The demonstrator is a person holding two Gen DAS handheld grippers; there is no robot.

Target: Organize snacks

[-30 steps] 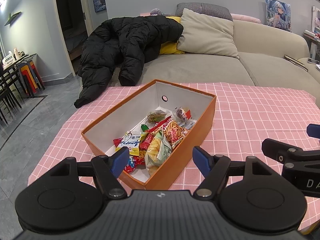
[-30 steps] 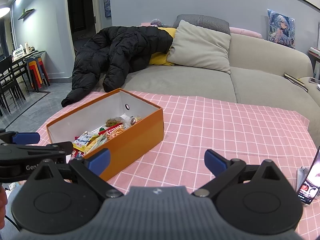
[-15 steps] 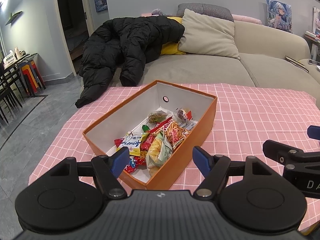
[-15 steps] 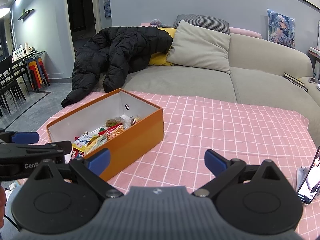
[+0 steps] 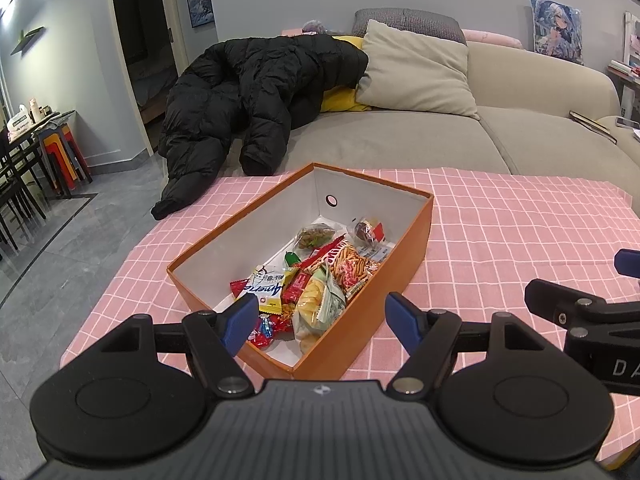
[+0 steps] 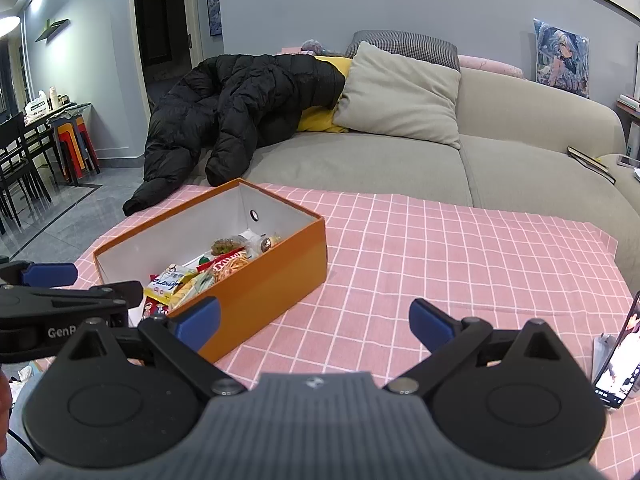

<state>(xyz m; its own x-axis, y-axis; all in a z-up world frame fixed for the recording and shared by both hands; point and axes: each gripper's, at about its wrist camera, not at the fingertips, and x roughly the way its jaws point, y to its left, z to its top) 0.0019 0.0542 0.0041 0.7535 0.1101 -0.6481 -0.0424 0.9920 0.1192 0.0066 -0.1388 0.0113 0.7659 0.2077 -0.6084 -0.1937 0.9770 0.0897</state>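
An orange box (image 5: 412,248) (image 6: 280,276) with white inner walls sits on the pink checked tablecloth (image 5: 520,220) (image 6: 440,260). Several snack packets (image 5: 320,280) (image 6: 200,276) lie piled in its near half, among them a white and yellow packet (image 5: 266,286) and an orange packet (image 5: 352,266). My left gripper (image 5: 322,318) hovers open just before the box's near corner, holding nothing. My right gripper (image 6: 314,322) is open and empty over the cloth to the right of the box. Each gripper shows at the edge of the other's view.
A grey sofa (image 5: 400,148) stands behind the table with a black puffer jacket (image 5: 248,92) and a beige cushion (image 5: 416,68) on it. A phone (image 6: 616,360) stands propped at the table's right edge. Dark chairs and stacked stools (image 5: 60,156) are on the far left.
The left gripper has drawn back and risen slightly, so the box sits a little further off in its view. The right gripper has barely moved. Both stay open.
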